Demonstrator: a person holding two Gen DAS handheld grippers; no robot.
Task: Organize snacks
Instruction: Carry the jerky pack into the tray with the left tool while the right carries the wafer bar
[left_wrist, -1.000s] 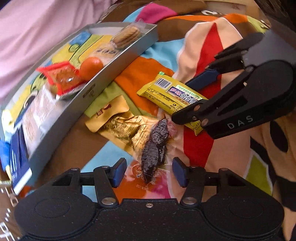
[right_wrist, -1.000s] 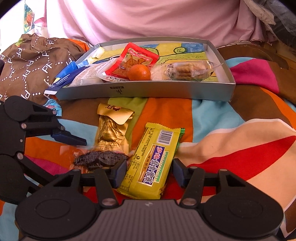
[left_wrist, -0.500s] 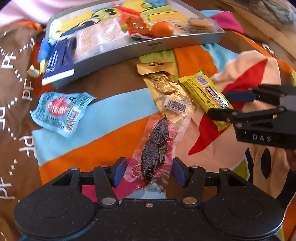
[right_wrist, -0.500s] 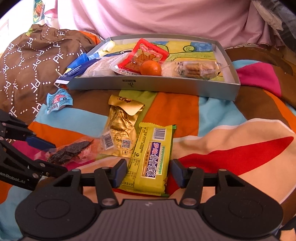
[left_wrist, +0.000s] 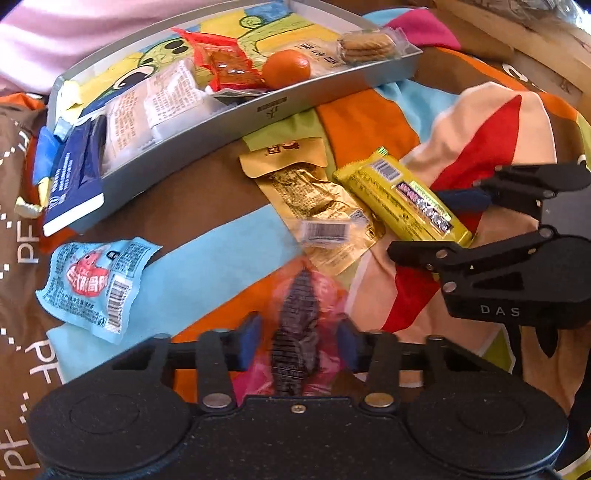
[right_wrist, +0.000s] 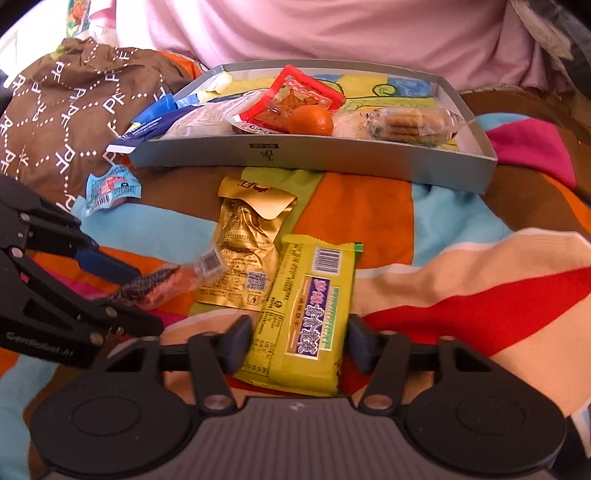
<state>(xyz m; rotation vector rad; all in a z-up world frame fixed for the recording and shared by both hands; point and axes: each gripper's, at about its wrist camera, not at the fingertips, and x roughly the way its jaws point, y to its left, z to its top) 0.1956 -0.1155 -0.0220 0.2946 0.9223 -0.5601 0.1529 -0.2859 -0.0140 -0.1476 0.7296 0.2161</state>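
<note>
The left gripper straddled the dark dried-snack packet, jaws open; the right gripper likewise bracketed the yellow biscuit pack, ungripped. Each should close squarely on its pack's middle before lifting toward the tray.

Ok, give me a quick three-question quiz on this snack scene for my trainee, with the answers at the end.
1. True or false: the orange lies inside the grey tray.
2. Fill in: the blue packet lies ___ the tray.
3. Which item sits between the fingers of the right gripper? A, the orange. B, the yellow bar. C, the blue packet.

Key: 1 true. 2 outside. 3 B.
</note>
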